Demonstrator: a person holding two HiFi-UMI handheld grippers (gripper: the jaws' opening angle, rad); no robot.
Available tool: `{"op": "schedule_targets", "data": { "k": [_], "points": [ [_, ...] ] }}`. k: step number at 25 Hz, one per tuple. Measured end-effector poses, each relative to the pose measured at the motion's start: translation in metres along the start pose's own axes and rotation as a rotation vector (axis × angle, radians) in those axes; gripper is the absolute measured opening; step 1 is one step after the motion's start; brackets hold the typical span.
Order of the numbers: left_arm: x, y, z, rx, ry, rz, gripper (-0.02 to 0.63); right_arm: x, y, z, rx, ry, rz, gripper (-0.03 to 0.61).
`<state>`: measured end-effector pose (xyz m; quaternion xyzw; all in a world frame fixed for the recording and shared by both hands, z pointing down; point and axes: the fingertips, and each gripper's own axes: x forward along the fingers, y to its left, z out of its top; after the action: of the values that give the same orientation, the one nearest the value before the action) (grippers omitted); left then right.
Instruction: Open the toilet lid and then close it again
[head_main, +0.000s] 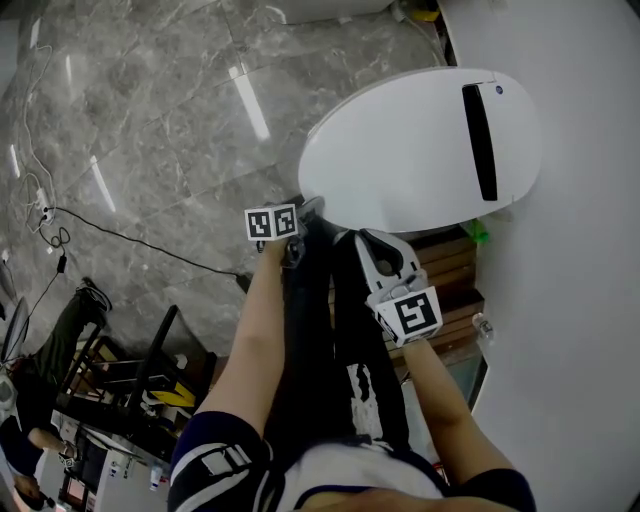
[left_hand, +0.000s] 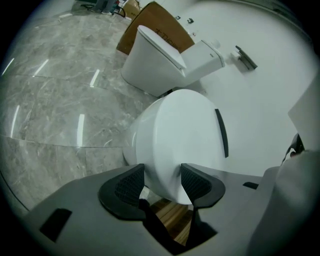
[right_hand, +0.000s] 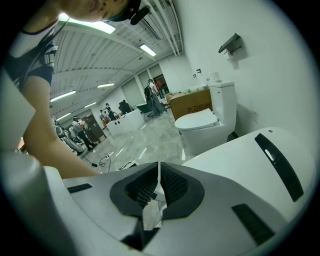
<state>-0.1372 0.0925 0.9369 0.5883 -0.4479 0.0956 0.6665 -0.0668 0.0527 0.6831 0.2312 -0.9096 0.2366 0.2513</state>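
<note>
Above a grey marble floor, in the head view: shows the toilet lid (head_main: 420, 150) lying flat and shut, with the left gripper (head_main: 303, 218) at its front rim and the right gripper (head_main: 372, 248) held back just beside. In the left gripper view: finds jaws spread apart either side of that front edge, not visibly pressing, seemingly lined up for a lift. In the right gripper view: catches jaws together on nothing, probably kept clear as the spare hand.
</note>
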Motion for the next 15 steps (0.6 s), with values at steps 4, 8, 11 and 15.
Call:
{"op": "schedule_targets", "data": {
  "k": [4,8,11,15],
  "points": [
    [0.000,0.001,0.001,-0.038,0.036,-0.037,0.229,0.003,-0.003,-0.006,-0.028,0.007,0.004,0.011],
    [-0.006,0.004,0.004,-0.132,-0.014,-0.066,0.160,0.016,0.000,-0.041,-0.064,0.117,0.043,0.011],
    [-0.009,0.004,0.004,-0.162,-0.050,-0.076,0.149,0.028,0.006,-0.079,-0.087,0.241,0.084,0.013],
    [-0.014,0.000,0.005,-0.151,-0.042,-0.119,0.134,0.035,0.010,-0.119,-0.197,0.401,0.107,0.180]
  ]
}}
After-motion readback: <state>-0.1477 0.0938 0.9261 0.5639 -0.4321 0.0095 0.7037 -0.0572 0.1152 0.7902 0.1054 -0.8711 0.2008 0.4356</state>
